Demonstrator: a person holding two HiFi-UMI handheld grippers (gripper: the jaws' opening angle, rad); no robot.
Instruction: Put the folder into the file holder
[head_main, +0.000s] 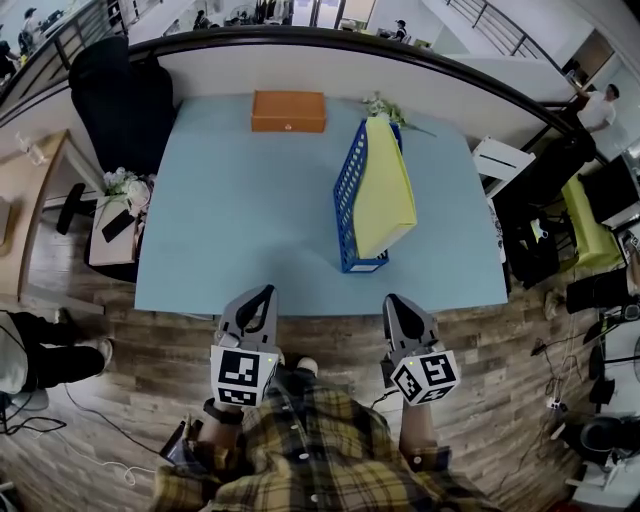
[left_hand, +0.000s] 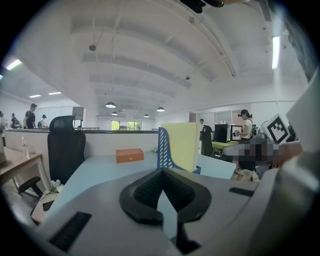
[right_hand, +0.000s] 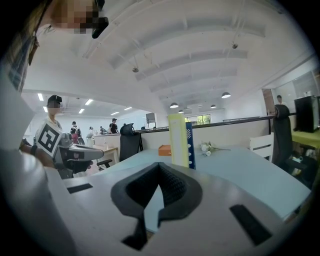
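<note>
Well beyond both jaws, folder (head_main: 385, 190)

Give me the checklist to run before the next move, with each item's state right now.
1. Yellow folder in the blue file holder: ok, it stands inside and leans toward the holder's right side.
2. Folder seated at the bottom: cannot tell, the holder's wall hides its lower edge.
3. File holder upright on the table: ok.
4. Left gripper empty: ok, jaws together with nothing between them.
5. Right gripper empty: ok, jaws together with nothing between them.
6. Orange box out of the way: ok, it sits at the table's far edge, apart from the holder.
</note>
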